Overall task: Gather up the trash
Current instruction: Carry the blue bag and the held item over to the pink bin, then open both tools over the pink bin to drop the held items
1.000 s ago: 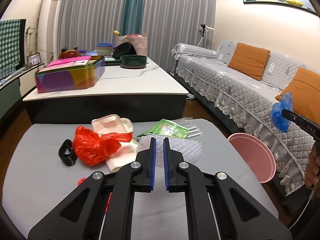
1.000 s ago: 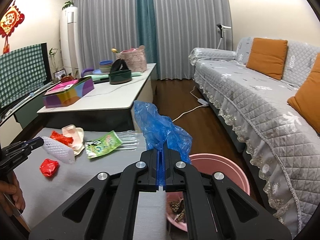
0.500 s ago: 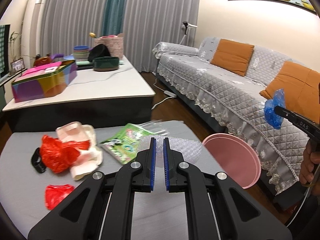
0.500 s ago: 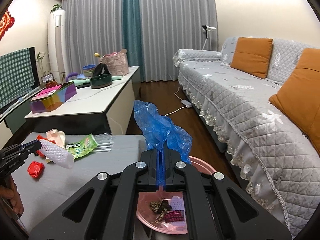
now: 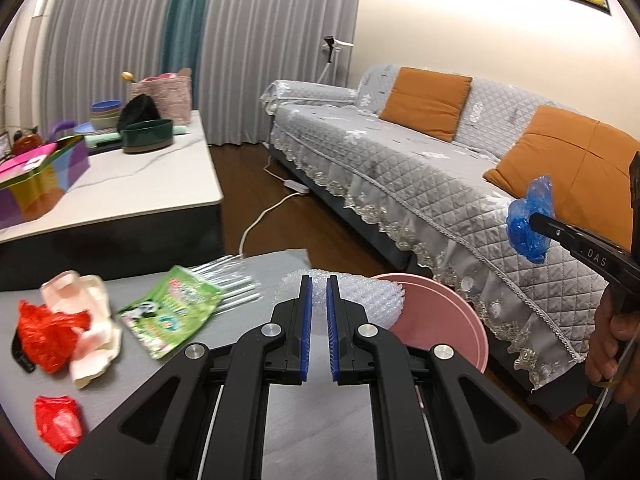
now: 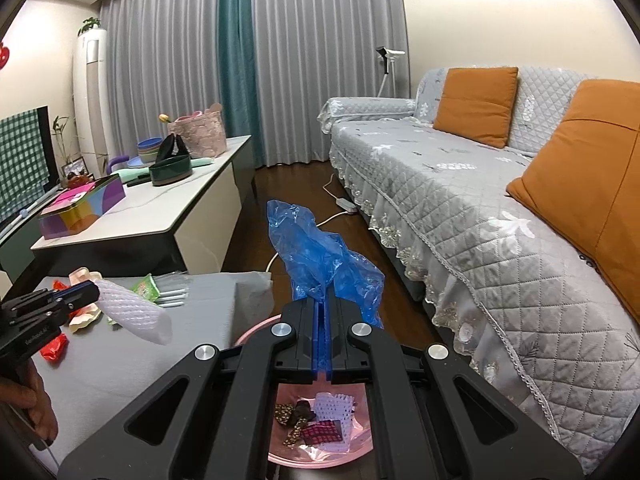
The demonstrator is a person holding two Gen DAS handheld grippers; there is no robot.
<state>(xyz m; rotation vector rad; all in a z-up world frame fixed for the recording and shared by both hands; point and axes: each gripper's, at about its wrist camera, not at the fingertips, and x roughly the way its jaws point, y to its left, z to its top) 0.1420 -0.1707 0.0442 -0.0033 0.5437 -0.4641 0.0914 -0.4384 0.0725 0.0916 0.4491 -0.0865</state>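
My left gripper (image 5: 319,285) is shut on a white foam net sleeve (image 5: 360,300), held above the right end of the grey table (image 5: 320,420), beside the rim of the pink bin (image 5: 440,320). My right gripper (image 6: 322,312) is shut on a crumpled blue plastic bag (image 6: 320,256) and hangs over the pink bin (image 6: 362,440), which holds several scraps. From the right wrist view the left gripper (image 6: 90,292) and its foam net (image 6: 132,312) show at the left. On the table lie a red bag (image 5: 44,336), a cream box (image 5: 92,332), a green wrapper (image 5: 172,316) and a small red bag (image 5: 58,426).
A grey quilted sofa (image 5: 400,168) with orange cushions runs along the right, close behind the bin. A white coffee table (image 5: 140,184) with a colourful tin, bowls and a basket stands beyond the grey table. A white power cord (image 5: 264,212) lies on the wood floor between them.
Both grippers have moved right towards the bin, still gripping their loads. The blue bag now hangs over the bin's opening, and the foam net has reached the bin's rim.
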